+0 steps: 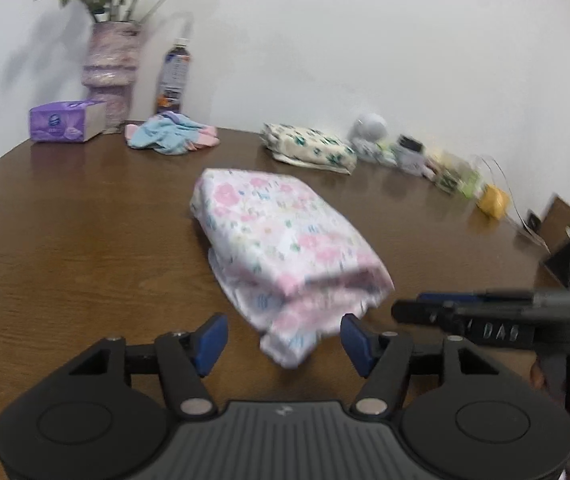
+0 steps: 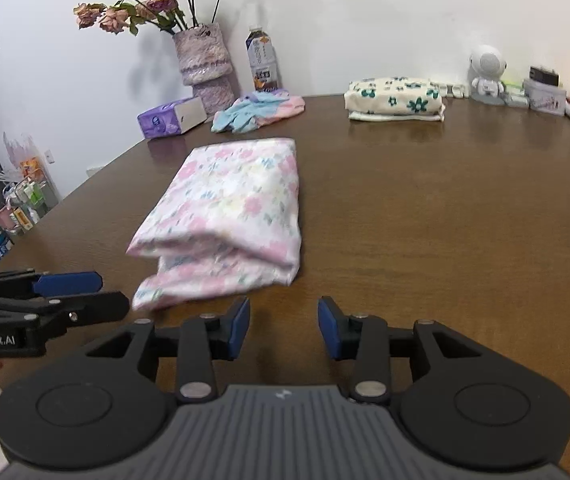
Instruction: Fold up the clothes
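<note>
So the folded floral garment (image 2: 229,216) lies on the wooden table (image 2: 425,220), long axis running away from both grippers. Left gripper (image 1: 283,340) is nearest, jaws released around its near corner; right gripper (image 2: 283,326) gapes empty just beside.

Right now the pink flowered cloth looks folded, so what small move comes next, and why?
Probably draw both grippers back from the pink flowered cloth. It lies folded on the table, and the left gripper and right gripper have open jaws pressing on nothing. The blue-pink garment is still crumpled.
</note>
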